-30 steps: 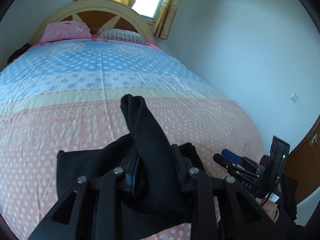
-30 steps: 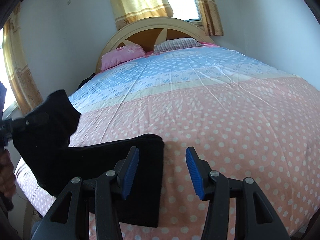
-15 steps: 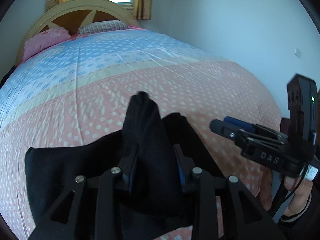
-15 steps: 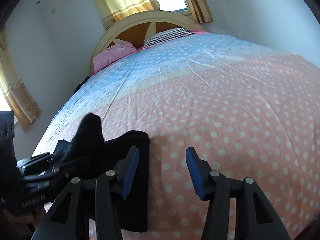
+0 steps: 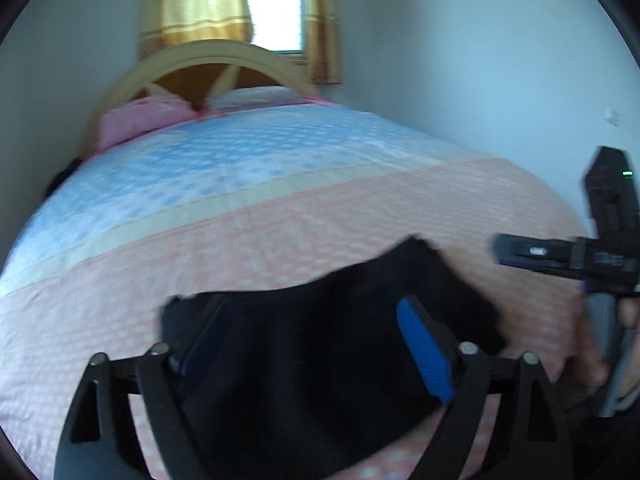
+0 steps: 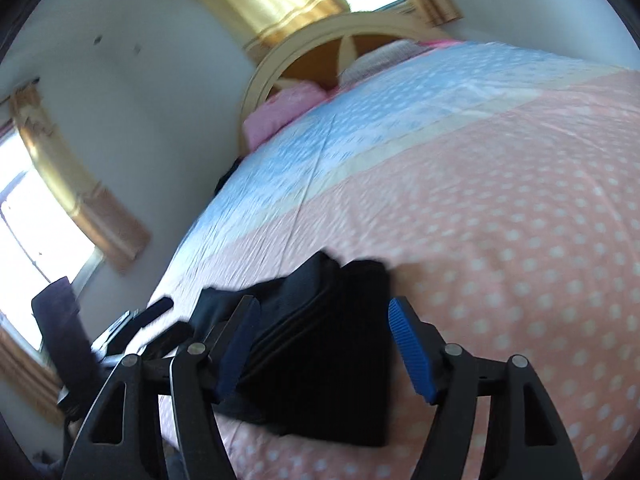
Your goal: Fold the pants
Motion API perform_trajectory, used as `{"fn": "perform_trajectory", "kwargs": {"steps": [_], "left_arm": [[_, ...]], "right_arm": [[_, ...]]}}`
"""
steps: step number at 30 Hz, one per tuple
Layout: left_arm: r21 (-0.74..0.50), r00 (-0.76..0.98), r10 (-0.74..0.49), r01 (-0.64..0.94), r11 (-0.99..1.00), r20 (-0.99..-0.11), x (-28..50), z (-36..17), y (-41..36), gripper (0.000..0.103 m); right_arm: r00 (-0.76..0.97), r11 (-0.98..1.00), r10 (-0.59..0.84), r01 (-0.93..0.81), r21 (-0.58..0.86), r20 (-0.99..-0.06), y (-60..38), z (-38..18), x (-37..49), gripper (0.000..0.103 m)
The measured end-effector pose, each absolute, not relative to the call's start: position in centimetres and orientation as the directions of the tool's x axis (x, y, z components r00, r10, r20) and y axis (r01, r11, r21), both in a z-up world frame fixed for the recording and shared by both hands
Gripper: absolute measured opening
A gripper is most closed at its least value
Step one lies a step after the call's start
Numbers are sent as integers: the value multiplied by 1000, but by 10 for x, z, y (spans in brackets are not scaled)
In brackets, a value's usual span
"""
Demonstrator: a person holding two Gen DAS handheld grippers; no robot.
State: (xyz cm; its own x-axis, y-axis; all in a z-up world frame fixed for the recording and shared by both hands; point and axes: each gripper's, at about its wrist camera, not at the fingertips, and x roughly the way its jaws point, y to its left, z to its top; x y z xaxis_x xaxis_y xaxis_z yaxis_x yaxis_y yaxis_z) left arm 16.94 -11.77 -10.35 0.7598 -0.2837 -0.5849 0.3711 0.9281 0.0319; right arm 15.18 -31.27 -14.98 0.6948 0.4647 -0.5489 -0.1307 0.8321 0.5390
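Observation:
Black pants (image 5: 328, 344) lie folded in a stack on the pink dotted part of the bedspread, near the bed's near edge. My left gripper (image 5: 316, 344) hovers just above them, open, with the blue pads spread wide and nothing held. In the right wrist view the same pants (image 6: 332, 344) show several stacked layers. My right gripper (image 6: 324, 344) is open over their right side, empty. The right gripper (image 5: 560, 256) also appears at the right of the left wrist view, held by a hand (image 5: 588, 356). Both views are motion-blurred.
The bed (image 5: 280, 184) has a blue and pink dotted cover, pillows (image 5: 136, 120) and a curved headboard (image 6: 320, 40) under a curtained window. White walls stand close on both sides. The left gripper's body (image 6: 64, 340) shows at the bed's left edge.
My left gripper has let go of the raised pant fold and opened wide. The fold now lies flat on the stack. Both cameras have swung.

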Motion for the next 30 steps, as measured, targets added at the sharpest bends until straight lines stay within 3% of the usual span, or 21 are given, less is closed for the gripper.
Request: {"fn": "perform_trajectory", "kwargs": {"steps": [3,11,13,14,16,20,25,30], "left_arm": [[18,779,-207,269,963,-592,179,-112,-85,93],[-59,764,-174,176,983,-621,190,-134,-53,94],[-69,751,-183,180,981,-634,193,-140,-54,94],[-77,746,-190,184,980,-638,194,-142,-53,94],[-89,740,-200,187,978,-642,198,-145,-50,94],[-91,745,-202,188,978,-636,205,-147,-50,97],[-98,695,-212,200,975,-687,218,-163,-54,100],[-83,696,-203,202,976,-689,218,-165,-56,100]], "right_arm": [[658,844,468,-136,518,-590,-290,-151,155,69],[572,896,395,-65,440,-719,-263,-163,178,68],[567,898,399,-82,432,-721,-261,-165,176,47],[566,890,420,-103,444,-709,-261,-164,173,27],[595,866,463,-147,478,-657,-265,-155,164,15],[643,849,486,-186,494,-592,-282,-146,149,15],[584,861,439,-57,505,-683,-310,-193,162,15],[593,867,437,-78,492,-676,-311,-189,156,16]]}}
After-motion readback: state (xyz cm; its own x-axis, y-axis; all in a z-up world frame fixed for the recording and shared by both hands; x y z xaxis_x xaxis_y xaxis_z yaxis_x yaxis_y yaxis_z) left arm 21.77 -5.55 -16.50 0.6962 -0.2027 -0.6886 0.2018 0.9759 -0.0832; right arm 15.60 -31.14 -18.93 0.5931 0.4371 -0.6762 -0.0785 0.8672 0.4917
